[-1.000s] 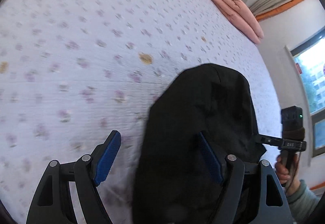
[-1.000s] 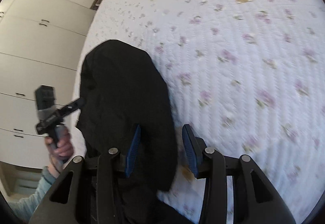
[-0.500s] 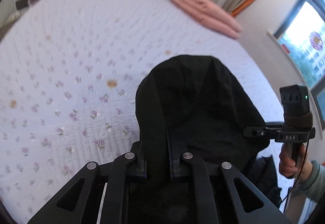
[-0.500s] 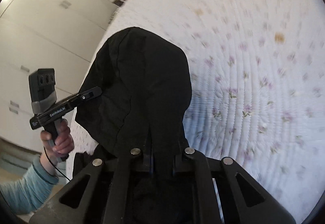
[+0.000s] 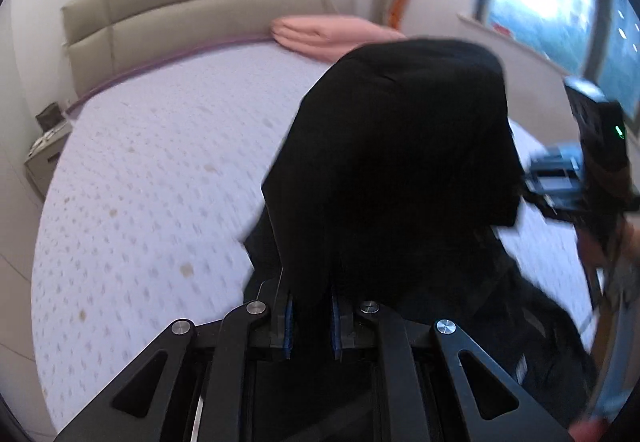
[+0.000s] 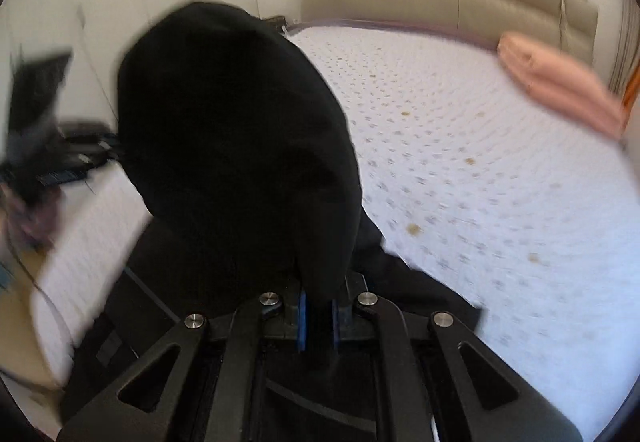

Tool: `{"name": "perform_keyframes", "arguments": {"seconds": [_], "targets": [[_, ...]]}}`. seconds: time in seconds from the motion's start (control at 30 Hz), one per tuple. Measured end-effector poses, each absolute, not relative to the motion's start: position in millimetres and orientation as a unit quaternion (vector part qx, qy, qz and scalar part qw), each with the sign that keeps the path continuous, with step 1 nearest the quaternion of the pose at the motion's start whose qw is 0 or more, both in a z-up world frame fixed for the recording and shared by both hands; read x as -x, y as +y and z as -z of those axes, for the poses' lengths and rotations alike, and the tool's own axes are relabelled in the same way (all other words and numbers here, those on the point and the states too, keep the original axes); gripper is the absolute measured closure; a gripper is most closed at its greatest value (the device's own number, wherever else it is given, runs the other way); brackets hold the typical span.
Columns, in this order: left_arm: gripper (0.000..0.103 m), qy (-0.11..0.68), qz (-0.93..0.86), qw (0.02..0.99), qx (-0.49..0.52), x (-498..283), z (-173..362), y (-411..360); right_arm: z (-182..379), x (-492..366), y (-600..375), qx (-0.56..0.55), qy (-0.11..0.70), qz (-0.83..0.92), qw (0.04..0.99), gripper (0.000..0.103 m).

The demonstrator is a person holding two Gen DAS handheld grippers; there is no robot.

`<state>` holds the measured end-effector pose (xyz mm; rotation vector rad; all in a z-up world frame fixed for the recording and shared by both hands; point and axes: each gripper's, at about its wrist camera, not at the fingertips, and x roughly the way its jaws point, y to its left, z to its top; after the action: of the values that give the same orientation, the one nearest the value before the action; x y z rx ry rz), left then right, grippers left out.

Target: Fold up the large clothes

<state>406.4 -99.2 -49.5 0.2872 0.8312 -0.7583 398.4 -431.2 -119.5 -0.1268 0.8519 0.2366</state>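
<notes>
Left claw (image 5: pixel 311 316), right claw (image 6: pixel 319 320) both clamped on limp black garment (image 5: pixel 400 145); quilted floral bedspread (image 5: pixel 160 161) beneath.

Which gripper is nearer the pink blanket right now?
Right gripper, likely: blanket lies ahead on its right. Left gripper, jaws opening slightly with the garment between them, sits beyond, on the right gripper's far side.

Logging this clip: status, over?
Left gripper and right gripper both shut on black garment. Garment lifted above bed. Nothing in the way.
</notes>
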Motion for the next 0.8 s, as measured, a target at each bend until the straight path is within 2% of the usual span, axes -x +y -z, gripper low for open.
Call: {"name": "perform_keyframes", "arguments": {"seconds": [0.13, 0.27, 0.43, 0.57, 0.7, 0.8], "targets": [[0.086, 0.481, 0.354, 0.776, -0.203, -350, 108, -94, 162, -354, -434, 0.135, 0.471, -0.074, 0.868, 0.087], [0.086, 0.546, 0.316, 0.744, -0.218, -332, 157, -70, 194, -338, -454, 0.115, 0.532, -0.048, 0.837, 0.087], [0.086, 0.523, 0.281, 0.790, -0.152, -362, 123, -48, 161, -337, -478, 0.052, 0.521, -0.034, 0.851, 0.077], [0.085, 0.459, 0.277, 0.834, -0.130, -386, 72, -62, 118, -353, -473, -0.022, 0.485, -0.055, 0.873, 0.044], [0.071, 0.429, 0.297, 0.851, -0.056, -411, 49, -89, 98, -376, -451, -0.081, 0.453, -0.094, 0.883, 0.041], [0.072, 0.450, 0.311, 0.836, -0.035, -416, 67, -111, 117, -400, -423, -0.077, 0.485, -0.096, 0.866, 0.041]]}}
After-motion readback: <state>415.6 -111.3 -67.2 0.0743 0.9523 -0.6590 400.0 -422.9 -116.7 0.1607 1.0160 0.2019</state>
